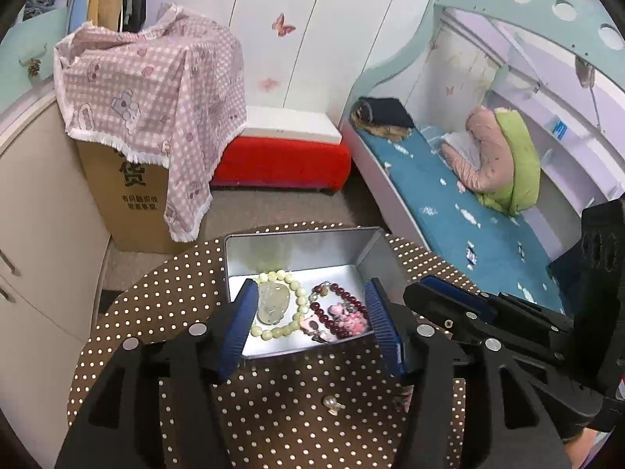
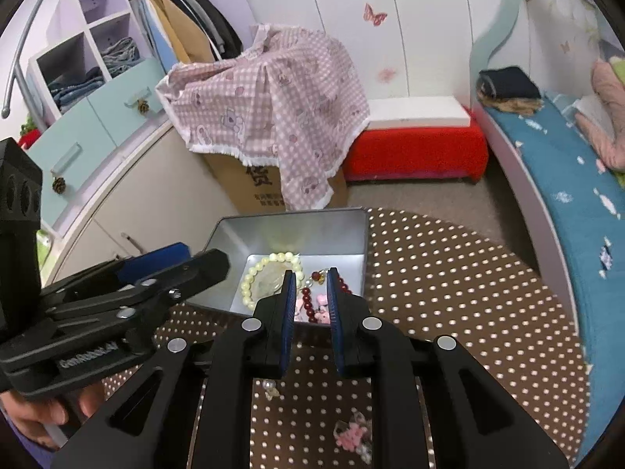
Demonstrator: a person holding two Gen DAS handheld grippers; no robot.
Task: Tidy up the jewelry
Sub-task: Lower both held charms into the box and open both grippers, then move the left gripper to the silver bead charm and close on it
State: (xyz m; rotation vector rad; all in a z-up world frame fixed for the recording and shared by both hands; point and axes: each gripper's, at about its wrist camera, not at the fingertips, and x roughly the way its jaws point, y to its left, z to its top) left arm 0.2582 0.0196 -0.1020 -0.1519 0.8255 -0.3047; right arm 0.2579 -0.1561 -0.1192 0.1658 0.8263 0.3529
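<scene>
A silver tin box [image 1: 367, 252] [image 2: 353, 234] stands on the brown dotted table. In it lie a pale yellow bead bracelet [image 1: 300, 301] [image 2: 250, 275] around a clear pendant [image 1: 271, 299], a dark red bead bracelet [image 1: 343, 330] [image 2: 306, 297] and pink charms [image 1: 351, 322]. A pearl earring [image 1: 332, 404] [image 2: 270, 387] lies on the table in front of the box. A pink hair clip [image 2: 353, 435] lies nearer, under my right gripper. My left gripper [image 1: 310, 305] is open over the box's front. My right gripper [image 2: 310, 293] is partly open and empty at the box's near edge.
The round table [image 2: 468, 293] has a brown cloth with white dots. A cardboard box under a pink checked cloth [image 1: 156, 90], a red bench [image 1: 281, 160] and a bed with a blue sheet [image 1: 449, 195] stand behind. A cream cabinet [image 1: 35, 215] is on the left.
</scene>
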